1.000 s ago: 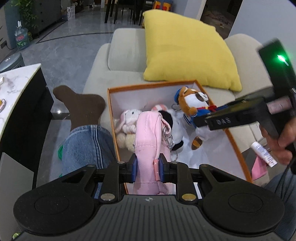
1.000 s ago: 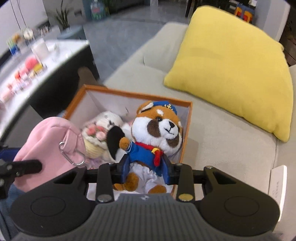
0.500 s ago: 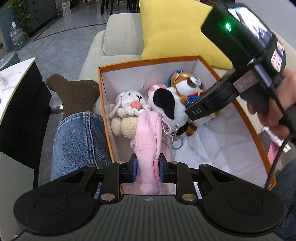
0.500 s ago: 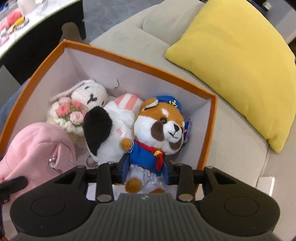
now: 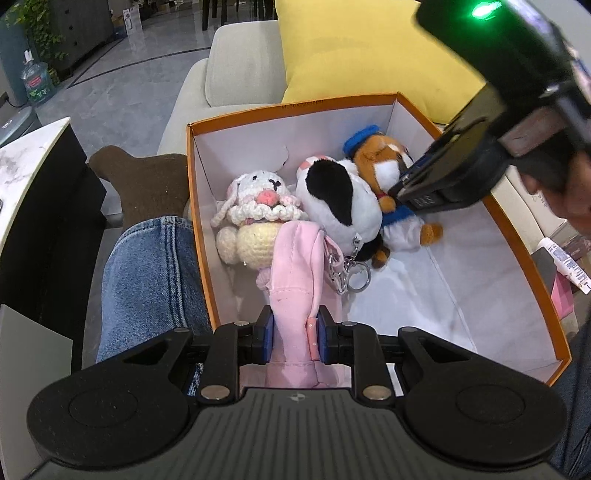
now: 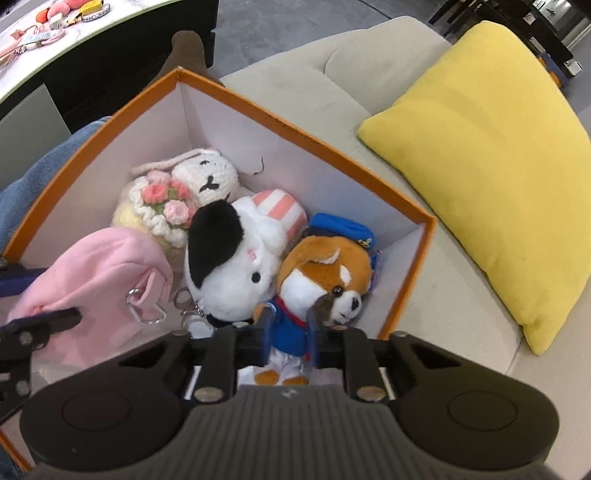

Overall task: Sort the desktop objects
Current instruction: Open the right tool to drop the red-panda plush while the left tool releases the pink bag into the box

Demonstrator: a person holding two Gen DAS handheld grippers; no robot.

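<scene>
Progress: two plushies, a crochet bunny [image 5: 255, 218] and a black-eared white dog [image 5: 343, 206], are already parked in the orange box [image 5: 291, 105].
Left tongs [image 5: 294, 330]: clamped on the pink pouch [image 5: 295, 269], held low inside the box.
Right tongs [image 6: 287, 326]: pinched on the sailor fox plush [image 6: 325, 280], down in the box's corner.
Left to do: both need releasing; more trinkets [image 6: 55, 18] are seen on the tabletop [image 6: 22, 70], so probably not done yet.

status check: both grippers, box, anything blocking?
Left gripper shut on pink pouch. Right gripper shut on sailor fox plush, inside orange box. Nothing blocking; dog plush crowds alongside.
</scene>
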